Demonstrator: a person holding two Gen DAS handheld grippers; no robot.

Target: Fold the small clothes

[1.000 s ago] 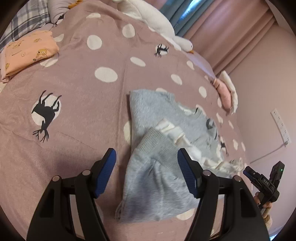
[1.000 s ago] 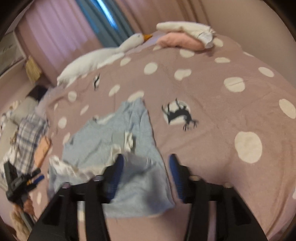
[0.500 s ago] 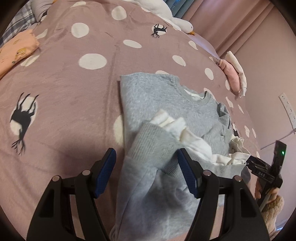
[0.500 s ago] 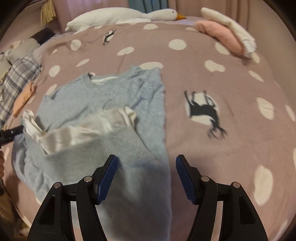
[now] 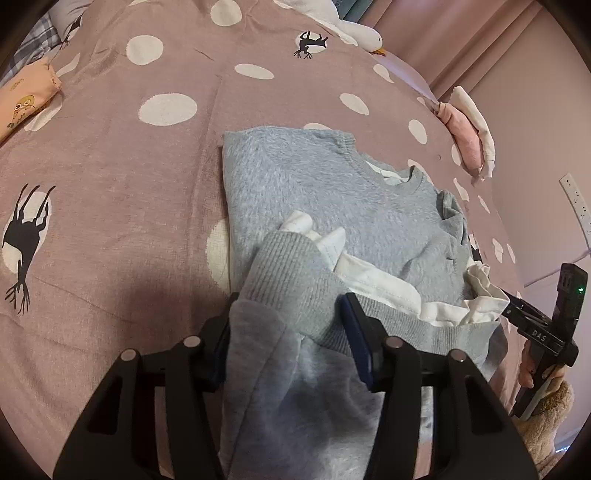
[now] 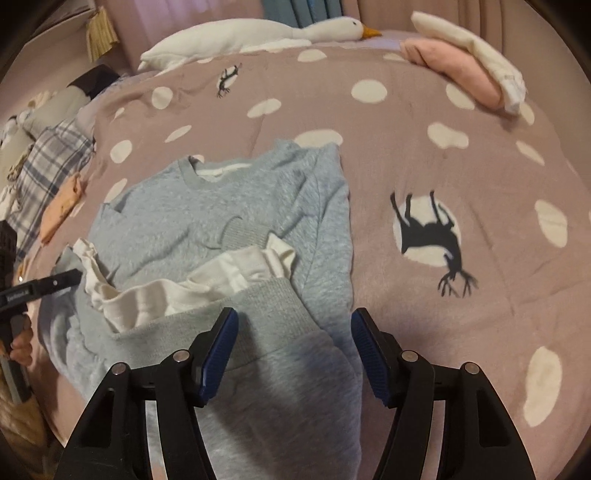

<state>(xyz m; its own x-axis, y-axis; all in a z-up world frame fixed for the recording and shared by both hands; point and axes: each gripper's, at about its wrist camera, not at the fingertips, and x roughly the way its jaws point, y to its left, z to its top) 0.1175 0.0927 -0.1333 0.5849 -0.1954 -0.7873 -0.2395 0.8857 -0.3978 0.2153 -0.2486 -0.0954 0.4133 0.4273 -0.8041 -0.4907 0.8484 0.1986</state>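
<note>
A small grey sweatshirt (image 5: 332,192) with a white lining lies on the pink dotted bedspread (image 5: 110,184), its sleeves folded in over its body. It also shows in the right wrist view (image 6: 207,221). My left gripper (image 5: 288,325) is open with its jaws either side of the sweatshirt's ribbed bottom hem (image 5: 288,280) at one corner. My right gripper (image 6: 291,347) is open over the hem's other corner (image 6: 266,314). The white lining (image 6: 147,299) sticks out between the two.
A folded orange garment (image 5: 26,99) lies at the far left of the bed. A folded pink and white pile (image 6: 465,70) sits at the far right. A white goose toy (image 6: 258,33) lies along the back. Plaid fabric (image 6: 48,162) lies at the left edge.
Both grippers have come down and forward onto the sweatshirt's bottom hem. The left jaws have narrowed around the hem corner. The right gripper has closed in on the other corner.
</note>
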